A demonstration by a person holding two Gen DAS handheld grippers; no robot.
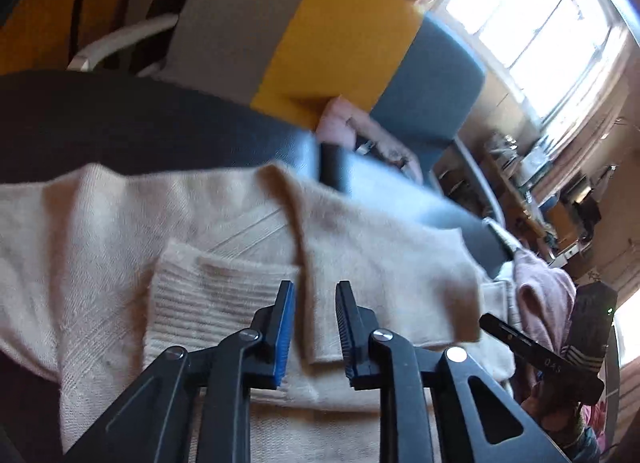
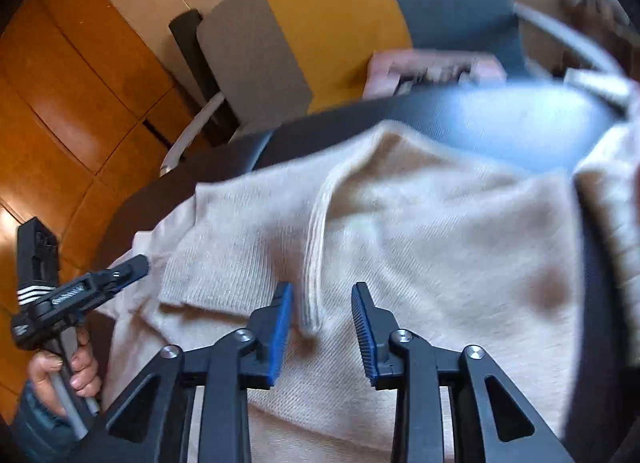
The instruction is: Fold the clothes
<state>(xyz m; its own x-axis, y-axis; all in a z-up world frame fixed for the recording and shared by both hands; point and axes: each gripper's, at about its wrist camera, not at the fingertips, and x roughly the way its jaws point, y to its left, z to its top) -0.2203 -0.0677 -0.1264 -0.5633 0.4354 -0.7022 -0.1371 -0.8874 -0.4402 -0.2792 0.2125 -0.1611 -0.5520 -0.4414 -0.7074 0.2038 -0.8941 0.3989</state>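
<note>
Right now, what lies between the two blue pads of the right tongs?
In the right wrist view, a ribbed edge strip of the cream sweater runs into the gap of the right tongs; the pads do not press it.

Cream sweater (image 2: 420, 223) on blue-grey seat (image 2: 500, 123)

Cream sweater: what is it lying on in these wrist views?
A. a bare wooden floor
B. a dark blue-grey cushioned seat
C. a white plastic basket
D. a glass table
B: the cream sweater is spread over the dark blue-grey cushioned seat, whose padded surface shows past the sweater's far edge in both views; the wooden floor lies off to the side, beyond the seat.
</note>
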